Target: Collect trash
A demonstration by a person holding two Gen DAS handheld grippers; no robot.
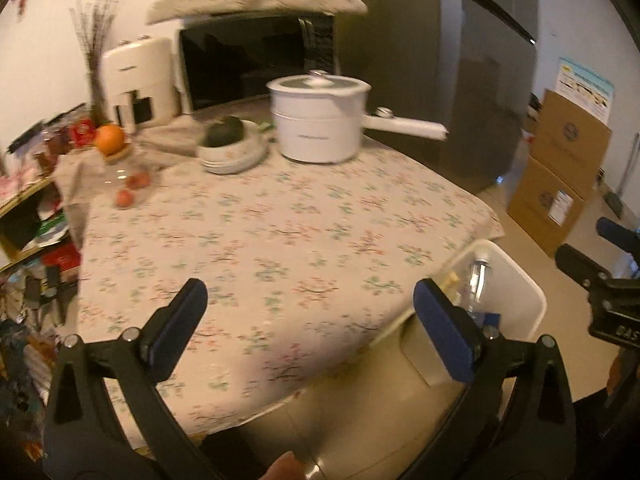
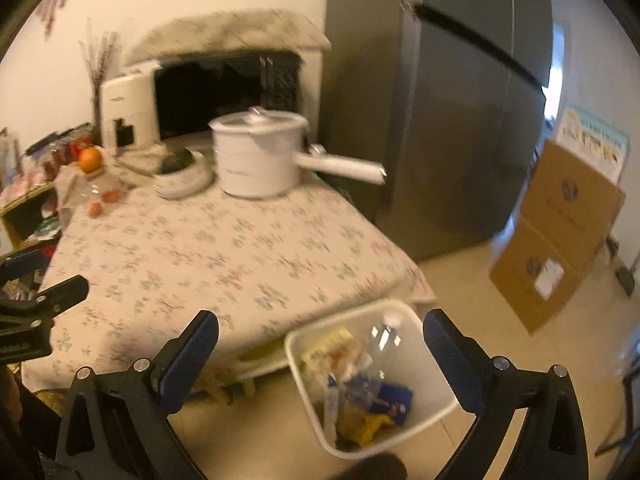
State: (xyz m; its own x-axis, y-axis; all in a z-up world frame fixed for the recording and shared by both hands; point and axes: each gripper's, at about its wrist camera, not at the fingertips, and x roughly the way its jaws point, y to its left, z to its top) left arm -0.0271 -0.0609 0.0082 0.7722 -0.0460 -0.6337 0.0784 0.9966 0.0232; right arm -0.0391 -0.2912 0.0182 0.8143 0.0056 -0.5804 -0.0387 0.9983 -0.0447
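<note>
A white trash bin (image 2: 420, 336) stands on the floor by the table's near right corner; it also shows in the left wrist view (image 1: 516, 280). It holds a clear plastic bottle (image 2: 384, 340), a yellow wrapper (image 2: 368, 426), blue packaging (image 2: 394, 394) and other scraps. My left gripper (image 1: 310, 304) is open and empty above the table's front edge. My right gripper (image 2: 320, 338) is open and empty, hovering over the bin and the table corner. The right gripper also shows at the right edge of the left wrist view (image 1: 600, 256).
The table (image 1: 280, 216) has a floral cloth. At its back stand a white pot with a long handle (image 1: 320, 120), a bowl with an avocado (image 1: 232, 144), an orange (image 1: 109, 139), small red fruits (image 1: 132, 188), a microwave (image 1: 256, 60). Fridge (image 2: 460, 120) and cardboard boxes (image 2: 556, 236) right; cluttered shelf (image 1: 28, 208) left.
</note>
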